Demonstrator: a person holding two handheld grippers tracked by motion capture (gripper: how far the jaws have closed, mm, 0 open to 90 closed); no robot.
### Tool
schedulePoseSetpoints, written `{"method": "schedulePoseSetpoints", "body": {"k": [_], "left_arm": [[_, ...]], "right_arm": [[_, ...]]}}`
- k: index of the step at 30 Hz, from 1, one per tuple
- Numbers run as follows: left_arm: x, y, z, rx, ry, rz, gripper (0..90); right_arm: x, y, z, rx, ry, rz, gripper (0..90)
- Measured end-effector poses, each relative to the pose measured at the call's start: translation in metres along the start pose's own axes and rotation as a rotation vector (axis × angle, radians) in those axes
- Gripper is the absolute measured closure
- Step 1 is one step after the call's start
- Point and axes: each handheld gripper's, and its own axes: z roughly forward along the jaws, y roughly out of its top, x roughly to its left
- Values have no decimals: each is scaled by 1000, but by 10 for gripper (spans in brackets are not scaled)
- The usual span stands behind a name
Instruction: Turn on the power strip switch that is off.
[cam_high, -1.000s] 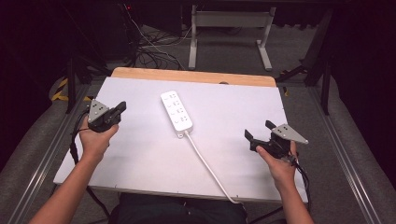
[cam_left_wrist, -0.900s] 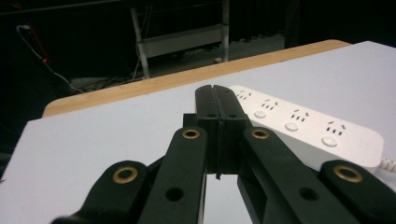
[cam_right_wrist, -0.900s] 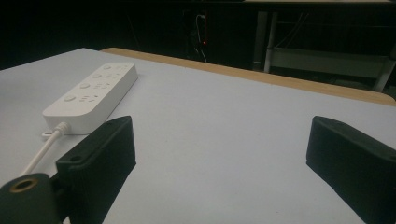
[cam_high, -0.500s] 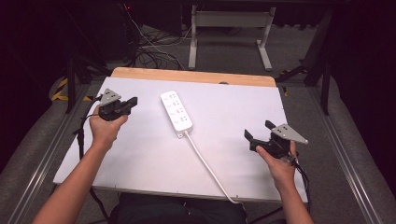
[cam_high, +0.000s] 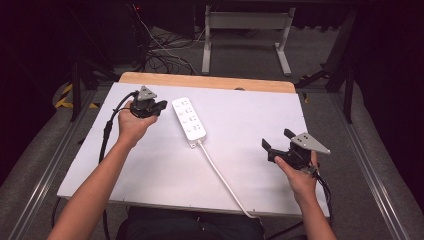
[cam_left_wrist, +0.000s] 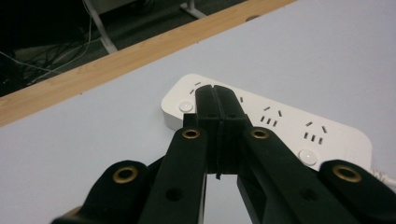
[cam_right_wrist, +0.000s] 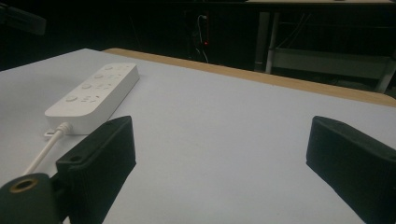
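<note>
High view: a white power strip (cam_high: 189, 118) lies flat on the white surface (cam_high: 150, 165), a little left of centre and toward the far edge, with its white cord (cam_high: 222, 177) running back off the near edge. It looks like rigid plastic, light and smooth, so it would probably slide rather than tip if nudged; the long side walls seem the best place to pinch it, since the top is broad and slick, and the trailing cord may drag or swing the near end. The left tool (cam_high: 159, 106) hovers just beside the strip's far end, its jaws pressed together on nothing; in the left gripper view the tips point at the end socket and its round switch (cam_left_wrist: 186, 106). The right tool (cam_high: 278, 143) is well apart at the near right, jaws spread wide and empty.
</note>
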Motion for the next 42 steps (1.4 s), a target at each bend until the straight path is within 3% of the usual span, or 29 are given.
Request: {"method": "schedulePoseSetpoints", "body": {"k": [21, 32, 42], "left_arm": [[-10, 13, 50, 175, -29, 75, 900], [-13, 13, 75, 253, -53, 61, 900], [-10, 12, 85, 268, -50, 54, 900]], "right_arm": [[2, 3, 4, 6, 10, -14, 89], [2, 3, 4, 7, 16, -16, 89], [3, 3, 4, 9, 18, -17, 89]]}}
